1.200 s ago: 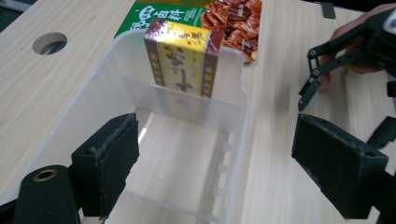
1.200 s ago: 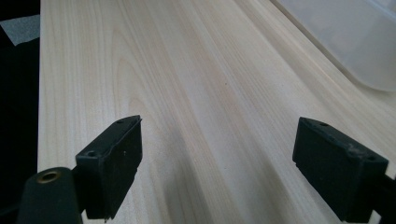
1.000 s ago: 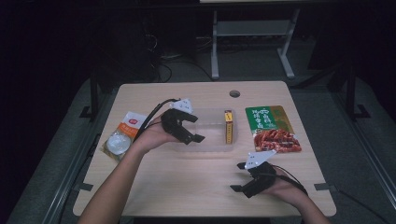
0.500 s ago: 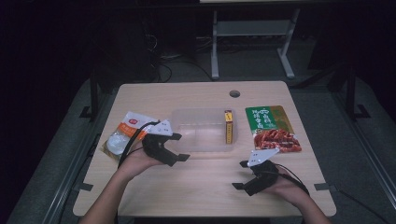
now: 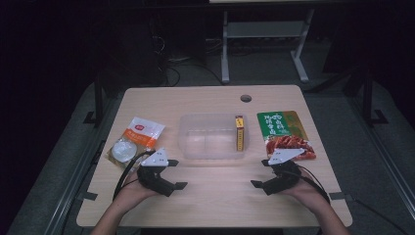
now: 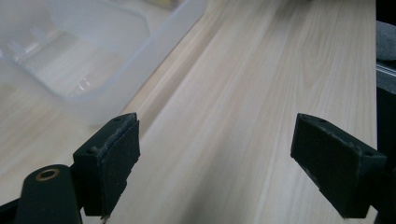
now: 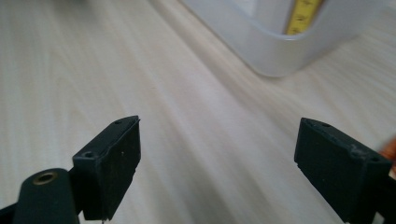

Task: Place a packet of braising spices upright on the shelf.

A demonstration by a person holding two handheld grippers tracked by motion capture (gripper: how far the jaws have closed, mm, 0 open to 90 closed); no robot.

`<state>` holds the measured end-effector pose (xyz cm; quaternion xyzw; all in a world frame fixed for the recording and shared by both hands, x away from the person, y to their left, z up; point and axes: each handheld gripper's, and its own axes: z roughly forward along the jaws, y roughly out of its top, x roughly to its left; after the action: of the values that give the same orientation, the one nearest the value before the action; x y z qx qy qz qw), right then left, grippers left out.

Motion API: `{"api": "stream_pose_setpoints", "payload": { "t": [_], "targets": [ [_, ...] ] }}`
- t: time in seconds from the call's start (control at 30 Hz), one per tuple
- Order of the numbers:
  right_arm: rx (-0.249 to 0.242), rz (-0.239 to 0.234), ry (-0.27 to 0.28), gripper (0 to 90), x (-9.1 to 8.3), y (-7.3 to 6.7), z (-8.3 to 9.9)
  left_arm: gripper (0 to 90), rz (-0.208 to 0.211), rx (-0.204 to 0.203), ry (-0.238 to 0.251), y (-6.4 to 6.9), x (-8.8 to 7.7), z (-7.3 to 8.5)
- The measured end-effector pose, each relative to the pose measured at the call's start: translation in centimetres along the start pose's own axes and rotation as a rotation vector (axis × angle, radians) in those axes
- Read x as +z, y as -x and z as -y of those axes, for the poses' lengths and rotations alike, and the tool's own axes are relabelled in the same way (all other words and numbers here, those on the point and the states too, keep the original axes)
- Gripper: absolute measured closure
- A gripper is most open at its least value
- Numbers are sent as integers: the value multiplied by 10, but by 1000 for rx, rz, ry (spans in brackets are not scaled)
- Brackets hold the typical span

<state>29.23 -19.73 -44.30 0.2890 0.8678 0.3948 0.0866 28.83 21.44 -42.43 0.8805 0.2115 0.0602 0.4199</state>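
The green packet (image 5: 284, 133) bears pale characters too small to read, and the print on the orange packet (image 5: 142, 133) is just as unclear. The clear tub (image 5: 213, 139), with a yellow box (image 5: 239, 133) standing inside, sits mid-table beyond both grippers. The left gripper (image 5: 177, 174) and right gripper (image 5: 258, 173) gape empty above bare wood, either side of its near wall.

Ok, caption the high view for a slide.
Both open grippers, left and right, rest before a clear box holding a yellow pack.
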Motion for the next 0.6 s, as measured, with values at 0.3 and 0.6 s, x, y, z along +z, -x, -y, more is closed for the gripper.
{"api": "stream_pose_setpoints", "payload": {
  "t": [0.3,0.6],
  "targets": [
    [108,132,30,236,-8,39,0,150,-16,-10,-19,8,-6,26],
    [227,236,42,428,-12,84,-11,150,-10,-14,-24,8,-1,27]
  ]
}}
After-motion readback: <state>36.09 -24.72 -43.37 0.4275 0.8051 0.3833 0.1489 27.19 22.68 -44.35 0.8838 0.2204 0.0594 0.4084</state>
